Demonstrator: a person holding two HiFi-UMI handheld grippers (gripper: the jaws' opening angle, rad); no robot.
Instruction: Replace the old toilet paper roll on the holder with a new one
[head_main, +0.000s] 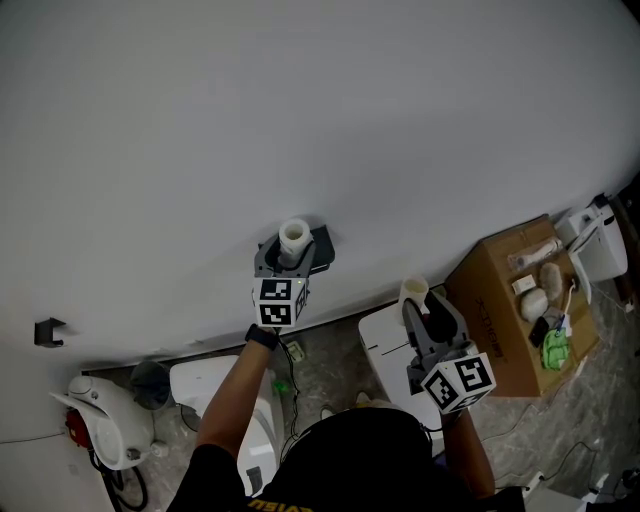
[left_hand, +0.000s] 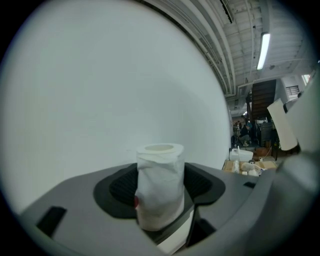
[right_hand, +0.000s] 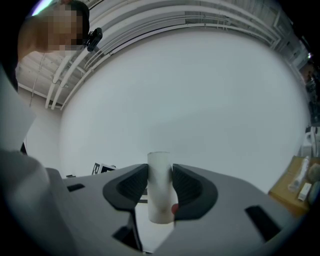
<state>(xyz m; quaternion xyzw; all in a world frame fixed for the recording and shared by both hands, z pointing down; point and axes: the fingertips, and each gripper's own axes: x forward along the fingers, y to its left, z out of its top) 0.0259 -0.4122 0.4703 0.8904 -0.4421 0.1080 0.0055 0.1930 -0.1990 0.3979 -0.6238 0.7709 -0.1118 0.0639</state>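
1. Two grippers are up near the white wall (head_main: 300, 120).
2. L gripper (head_main: 292, 258) clamped on new roll (left_hand: 160, 190), upright btwn pads.
3. R gripper (head_main: 425, 325) clenched on old tube (right_hand: 160, 192), upright, lower right of the roll.
4. Box (head_main: 495, 300) w/ items at far right.

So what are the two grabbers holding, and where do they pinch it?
The left gripper clamps a toilet paper roll by its sides; the right gripper clamps a bare cardboard tube by its sides.

Soft, even light — both gripper views fisheye-bent, corners black, foreground blurred.
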